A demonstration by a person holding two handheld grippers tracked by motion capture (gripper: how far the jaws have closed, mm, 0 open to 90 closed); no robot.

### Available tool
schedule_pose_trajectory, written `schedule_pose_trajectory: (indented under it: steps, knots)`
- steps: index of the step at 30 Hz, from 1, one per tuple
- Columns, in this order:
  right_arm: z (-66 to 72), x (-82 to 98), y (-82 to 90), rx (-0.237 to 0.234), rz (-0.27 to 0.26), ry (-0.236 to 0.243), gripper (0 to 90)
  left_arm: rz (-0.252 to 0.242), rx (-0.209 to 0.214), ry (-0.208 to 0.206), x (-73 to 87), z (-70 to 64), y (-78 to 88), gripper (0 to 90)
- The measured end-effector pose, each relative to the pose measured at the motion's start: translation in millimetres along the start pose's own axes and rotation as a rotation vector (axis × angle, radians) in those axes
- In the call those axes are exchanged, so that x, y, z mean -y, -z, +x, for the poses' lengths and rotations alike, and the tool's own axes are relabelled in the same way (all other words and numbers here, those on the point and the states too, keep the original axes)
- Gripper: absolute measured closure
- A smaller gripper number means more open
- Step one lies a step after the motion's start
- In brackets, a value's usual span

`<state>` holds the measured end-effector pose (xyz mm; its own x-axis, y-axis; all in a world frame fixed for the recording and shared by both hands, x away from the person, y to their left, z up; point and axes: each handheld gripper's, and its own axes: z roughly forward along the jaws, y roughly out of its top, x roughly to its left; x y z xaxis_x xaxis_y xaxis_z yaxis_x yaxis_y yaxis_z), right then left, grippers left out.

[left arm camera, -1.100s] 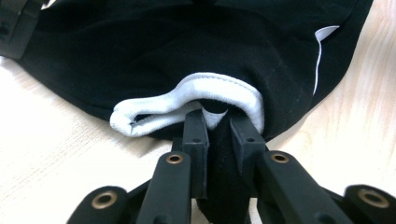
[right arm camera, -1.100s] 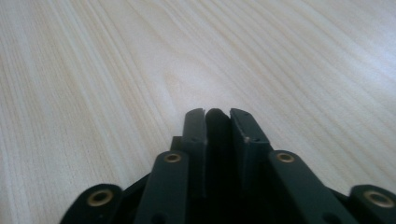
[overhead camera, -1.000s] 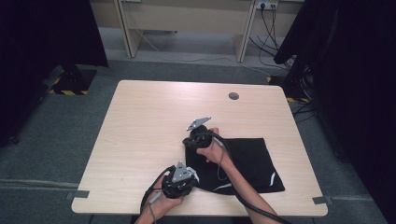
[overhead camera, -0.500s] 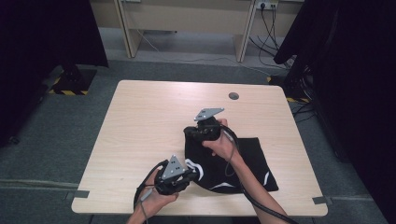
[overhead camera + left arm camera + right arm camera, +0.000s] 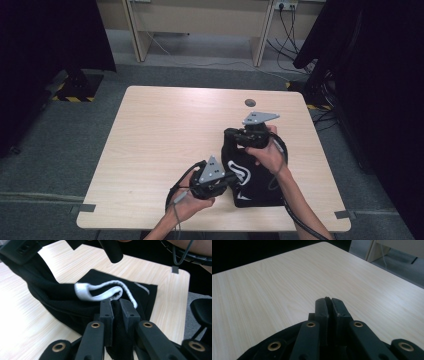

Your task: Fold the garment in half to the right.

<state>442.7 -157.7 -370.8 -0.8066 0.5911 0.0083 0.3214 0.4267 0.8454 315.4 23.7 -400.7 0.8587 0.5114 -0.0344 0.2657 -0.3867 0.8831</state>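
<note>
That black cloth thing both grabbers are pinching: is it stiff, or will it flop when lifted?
Probably floppy: the black garment sags and folds between the left gripper and the right gripper, with its white-trimmed edge curled over. It looks light, since two thin pinches raise part of it. It seems unlikely to roll; the rest lies flat on the table.

Black fabric garment with white trim (image 5: pixel 250 185): a second ago we had it spread flat on the near right of the table; now its far edge is lifted and bunched. Right gripper (image 5: pixel 239 139): moved farther and higher. Left gripper (image 5: pixel 226 179): raised, clamped on the near edge.
</note>
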Motion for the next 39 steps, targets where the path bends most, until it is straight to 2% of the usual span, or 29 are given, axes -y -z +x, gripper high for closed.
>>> schedule_pose_trajectory:
  steps: [6, 9, 13, 15, 17, 20, 22, 24, 27, 30, 34, 37, 39]
  knots:
    - [-17.2, 19.7, 28.6, 0.047, 0.017, -0.013, 84.2, 0.006, 0.032, -0.011, -7.4, -9.7, -27.7, 80.5]
    - [-26.3, 33.4, 35.6, 0.071, 0.031, -0.034, 84.2, 0.022, 0.041, -0.016, -6.9, -12.5, -41.0, 80.4]
    - [-40.4, 53.3, 38.3, 0.105, 0.059, -0.066, 83.2, 0.035, 0.083, -0.003, -4.5, -17.1, -60.5, 77.4]
    - [-46.6, 62.8, 37.6, 0.114, 0.062, -0.087, 78.0, 0.045, 0.109, 0.001, -3.2, -20.3, -69.1, 74.7]
    - [-50.7, 69.8, 36.5, 0.132, 0.07, -0.112, 66.7, 0.051, 0.118, -0.008, -2.9, -24.2, -73.9, 66.8]
    - [-55.8, 75.9, 39.4, 0.159, 0.061, -0.15, 53.9, 0.053, 0.118, -0.022, -4.0, -27.4, -72.2, 58.5]
    - [-57.4, 77.9, 43.1, 0.177, 0.054, -0.18, 47.2, 0.029, 0.116, 0.006, -5.6, -26.7, -65.5, 46.3]
    - [-56.7, 79.1, 47.4, 0.181, 0.051, -0.201, 42.2, 0.003, 0.12, 0.021, -7.0, -24.4, -56.6, 41.5]
    - [-52.2, 80.9, 53.1, 0.181, 0.053, -0.215, 39.0, -0.012, 0.097, 0.033, -6.3, -20.5, -42.9, 33.8]
    - [-45.6, 81.5, 59.6, 0.187, 0.045, -0.222, 37.2, -0.017, 0.086, 0.047, 0.0, -14.1, -31.6, 32.4]
    - [-36.3, 83.4, 62.3, 0.158, 0.071, -0.218, 36.9, 0.053, 0.028, 0.089, 16.8, -0.4, -28.6, 31.5]
    - [-29.7, 86.5, 57.9, 0.137, 0.106, -0.214, 36.8, 0.123, -0.016, 0.118, 31.9, 6.9, -35.5, 30.9]
    - [-27.0, 88.7, 53.8, 0.13, 0.12, -0.213, 36.7, 0.162, -0.035, 0.118, 39.2, 8.7, -41.4, 29.0]
